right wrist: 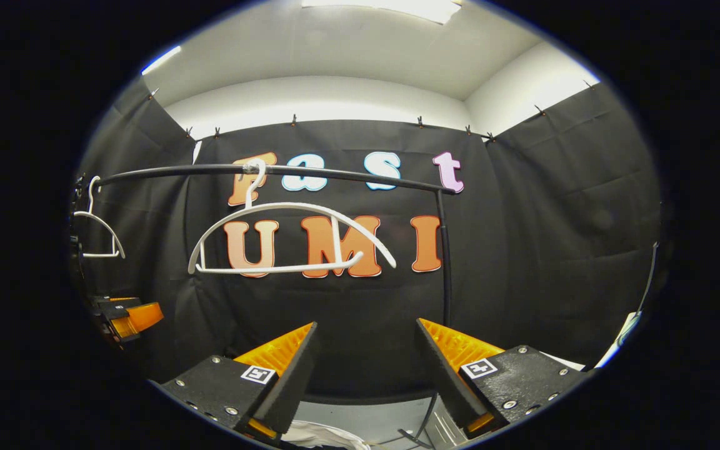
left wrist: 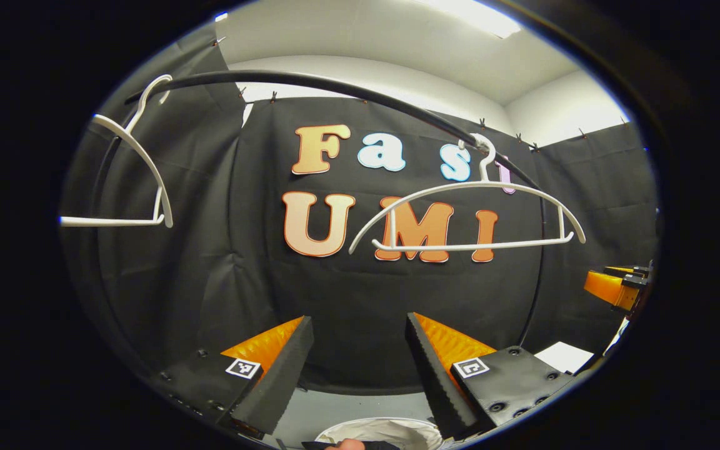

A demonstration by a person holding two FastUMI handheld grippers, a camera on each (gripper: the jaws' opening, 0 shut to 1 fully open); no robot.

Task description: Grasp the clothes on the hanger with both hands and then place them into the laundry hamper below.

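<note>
Both tongs up at rail height, mouths wide, nothing between the fingers. My left tongs (left wrist: 360, 369) face the black rail (left wrist: 310, 81); my right tongs (right wrist: 366, 375) look at the same rail from farther right.

Two white hangers on the rail: near hanger (left wrist: 469, 219) bare, far hanger (left wrist: 132, 175) bare too. No clothes on either.

Hamper (left wrist: 391, 431) sits directly below my left tongs, white rim showing. Something dark lies in it, likely the clothes (left wrist: 360, 445), but the edge of the left gripper view is too cramped to be sure. White fabric (right wrist: 322, 434) under my right tongs probably belongs to the hamper as well.

Judgement: drop looks done. To finish cleanly, I should keep both tongs spread, lift straight up clear of the rim, and avoid knocking the near hanger.
</note>
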